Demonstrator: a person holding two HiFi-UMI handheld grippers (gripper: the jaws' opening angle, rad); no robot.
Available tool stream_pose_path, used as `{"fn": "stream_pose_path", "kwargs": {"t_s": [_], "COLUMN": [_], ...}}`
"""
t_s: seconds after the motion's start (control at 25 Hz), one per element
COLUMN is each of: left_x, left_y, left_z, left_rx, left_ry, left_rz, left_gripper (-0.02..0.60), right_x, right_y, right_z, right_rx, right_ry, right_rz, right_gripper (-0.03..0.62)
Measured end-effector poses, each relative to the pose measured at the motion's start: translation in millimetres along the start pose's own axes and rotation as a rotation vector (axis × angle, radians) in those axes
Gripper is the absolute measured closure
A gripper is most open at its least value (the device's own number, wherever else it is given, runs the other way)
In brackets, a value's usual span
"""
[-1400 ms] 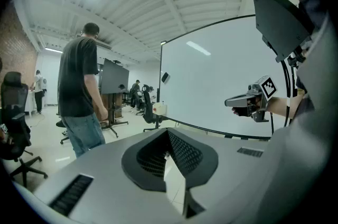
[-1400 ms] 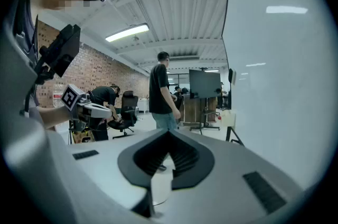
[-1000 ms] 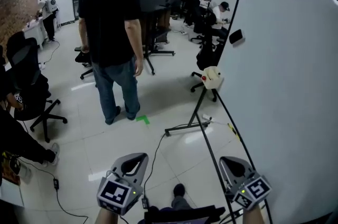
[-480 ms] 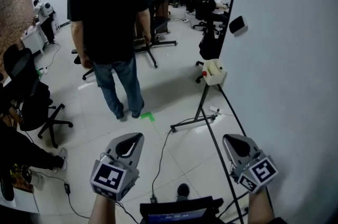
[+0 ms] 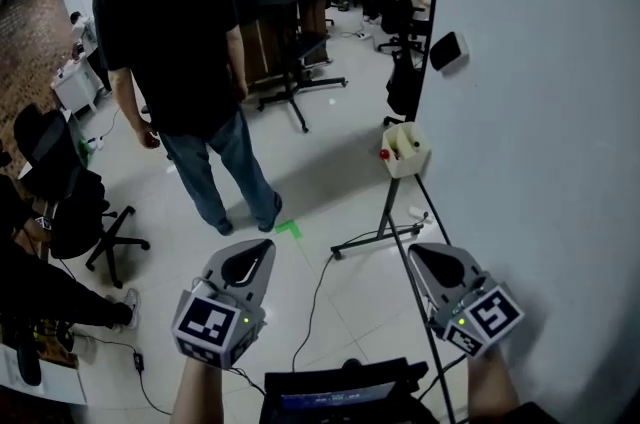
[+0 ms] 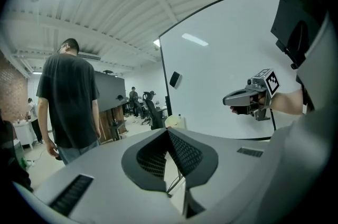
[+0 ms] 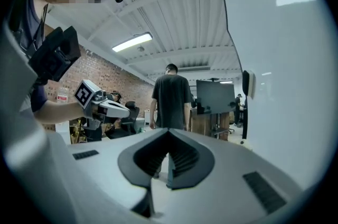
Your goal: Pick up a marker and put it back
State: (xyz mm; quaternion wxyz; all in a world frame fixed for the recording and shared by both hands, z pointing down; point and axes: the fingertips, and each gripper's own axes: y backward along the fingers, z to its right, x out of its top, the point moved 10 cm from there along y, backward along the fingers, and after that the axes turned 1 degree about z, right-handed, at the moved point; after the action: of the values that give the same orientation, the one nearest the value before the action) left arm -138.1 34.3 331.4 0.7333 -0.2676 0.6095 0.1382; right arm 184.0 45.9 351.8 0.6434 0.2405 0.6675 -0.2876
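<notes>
A cream marker holder (image 5: 406, 150) hangs on the whiteboard's (image 5: 540, 132) stand, with a red-capped marker (image 5: 384, 153) at its left side. The holder (image 6: 175, 121) also shows small in the left gripper view, just beyond the jaw tips. My left gripper (image 5: 250, 254) is held low over the floor, shut and empty. My right gripper (image 5: 432, 258) is level with it beside the whiteboard's edge, jaws together with nothing between them. Both are well short of the holder. Each gripper shows in the other's view: the right gripper (image 6: 230, 100), the left gripper (image 7: 123, 109).
A person in a black shirt and jeans (image 5: 175, 42) stands ahead on the left. A black eraser (image 5: 446, 50) sticks to the whiteboard. The stand's legs (image 5: 385, 234) and a cable (image 5: 315, 297) cross the floor. Office chairs (image 5: 70, 202) stand at the left.
The view has swung towards the whiteboard, so the holder now sits nearer and more central. Both grippers stay shut and have risen slightly in the view.
</notes>
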Motion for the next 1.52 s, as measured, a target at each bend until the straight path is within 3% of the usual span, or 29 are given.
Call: {"fn": "stream_pose_path", "kwargs": {"t_s": [0.36, 0.6, 1.04, 1.28, 1.52], "left_x": [-1.1, -8.0, -5.1, -5.7, -5.5], "left_y": [-31.4, -87.6, -171.8, -194.6, -222.2], "left_z": [-17.1, -41.2, -161.2, -221.7, -227.9], "left_rx": [0.010, -0.078, -0.324, -0.457, -0.557], "left_ry": [-0.007, -0.020, -0.039, -0.040, -0.043], "left_rz": [-0.044, -0.021, 0.039, 0.043, 0.065], "left_gripper": [0.578, 0.578, 0.578, 0.578, 0.578], "right_x": [-9.0, -13.9, 7.3, 27.8, 27.7], "right_y": [-28.1, -53.7, -156.2, -210.9, -218.0], "right_z": [24.2, 47.9, 52.6, 31.0, 21.7], "right_rx": [0.054, 0.002, -0.260, -0.384, -0.485], "right_ry": [-0.031, -0.002, -0.010, 0.033, 0.055], "right_rz": [-0.012, -0.022, 0.001, -0.009, -0.034], "right_gripper": [0.582, 0.582, 0.582, 0.582, 0.582]}}
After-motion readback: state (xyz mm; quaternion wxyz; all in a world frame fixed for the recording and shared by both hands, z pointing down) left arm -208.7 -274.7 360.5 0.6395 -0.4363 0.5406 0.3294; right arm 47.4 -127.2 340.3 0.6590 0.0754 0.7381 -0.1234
